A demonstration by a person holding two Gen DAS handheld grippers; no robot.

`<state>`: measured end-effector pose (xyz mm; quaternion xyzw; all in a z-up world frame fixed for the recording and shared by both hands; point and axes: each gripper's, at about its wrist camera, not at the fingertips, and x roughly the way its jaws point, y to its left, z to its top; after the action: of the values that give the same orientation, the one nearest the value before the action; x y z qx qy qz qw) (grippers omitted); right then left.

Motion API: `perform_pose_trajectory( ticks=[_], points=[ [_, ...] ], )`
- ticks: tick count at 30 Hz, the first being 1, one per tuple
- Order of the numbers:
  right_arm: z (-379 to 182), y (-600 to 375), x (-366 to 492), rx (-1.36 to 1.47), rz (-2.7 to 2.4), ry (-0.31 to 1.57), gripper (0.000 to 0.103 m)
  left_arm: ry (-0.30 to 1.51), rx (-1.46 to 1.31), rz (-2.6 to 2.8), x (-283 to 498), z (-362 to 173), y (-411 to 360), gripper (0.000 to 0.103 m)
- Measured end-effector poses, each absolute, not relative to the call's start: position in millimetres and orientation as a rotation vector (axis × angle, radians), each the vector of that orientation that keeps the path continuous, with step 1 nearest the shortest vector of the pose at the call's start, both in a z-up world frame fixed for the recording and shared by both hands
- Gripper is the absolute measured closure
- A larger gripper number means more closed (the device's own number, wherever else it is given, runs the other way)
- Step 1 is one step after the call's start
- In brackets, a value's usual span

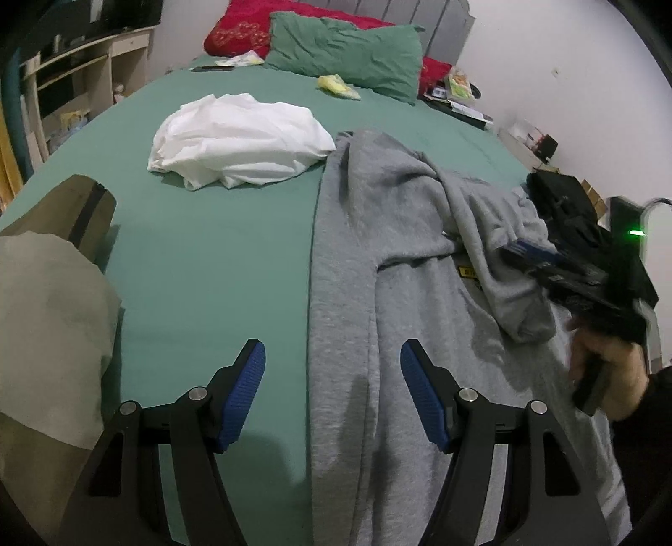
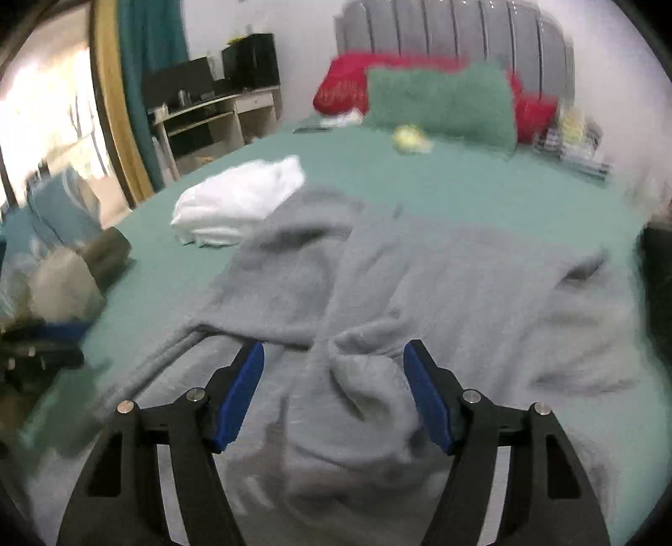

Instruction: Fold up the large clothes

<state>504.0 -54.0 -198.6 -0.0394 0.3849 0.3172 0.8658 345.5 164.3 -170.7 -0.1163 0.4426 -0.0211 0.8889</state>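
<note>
Both tongs hang spread wide over a gray sweatshirt (image 1: 378, 235) laid on a green-sheeted bed (image 1: 218, 252). The left tongs (image 1: 332, 390) grip nothing, their blue pads (image 1: 245, 395) well apart; they straddle the sweatshirt's long straight left edge, one pad over bare sheet, the other over gray fleece. The right tongs (image 2: 334, 390) are likewise released, a bunched fold of the sweatshirt (image 2: 378, 269) lying between the pads (image 2: 241, 395), though blur hides whether the fabric touches them. In the left wrist view the right tongs (image 1: 558, 269) appear beside a draped sleeve at the sweatshirt's right side, held in the person's right hand (image 1: 605, 374); contact with the sleeve cannot be told. Left of the sweatshirt, bare sheet runs open to the bed's side edge, where a tan garment (image 1: 46, 319) is heaped. Beyond the sweatshirt's far left corner, just beside it, sits a crumpled white garment (image 1: 239, 138). Farther beyond the sweatshirt, a green pillow (image 1: 348, 50) and a red pillow (image 1: 248, 29) lean at the gray headboard (image 2: 453, 29).
</note>
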Motion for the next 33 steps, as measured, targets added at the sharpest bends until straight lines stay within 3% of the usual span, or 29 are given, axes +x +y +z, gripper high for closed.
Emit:
perform_pose_trajectory(
  ticks=[2, 4, 12, 25, 33],
  points=[
    [-234.5, -40.6, 505.8, -0.059, 0.686, 0.952, 0.033, 0.925, -0.228, -0.045, 346.8, -173.1, 162.0, 0.033],
    [-238.5, -33.2, 487.4, -0.155, 0.641, 0.884, 0.032, 0.935, -0.236, -0.047, 347.9, -175.7, 163.0, 0.033],
    [-219.6, -60.0, 445.8, -0.177, 0.625, 0.95, 0.031, 0.932, -0.266, -0.061, 326.4, -175.9, 161.5, 0.033],
    [-176.5, -226.4, 335.7, -0.136, 0.456, 0.886, 0.03, 0.893, -0.289, 0.026, 216.5, -194.0, 141.3, 0.033],
    [-185.6, -331.2, 286.1, 0.026, 0.316, 0.935, 0.03, 0.935, -0.307, 0.096, 163.3, -204.8, 135.9, 0.033]
  ],
)
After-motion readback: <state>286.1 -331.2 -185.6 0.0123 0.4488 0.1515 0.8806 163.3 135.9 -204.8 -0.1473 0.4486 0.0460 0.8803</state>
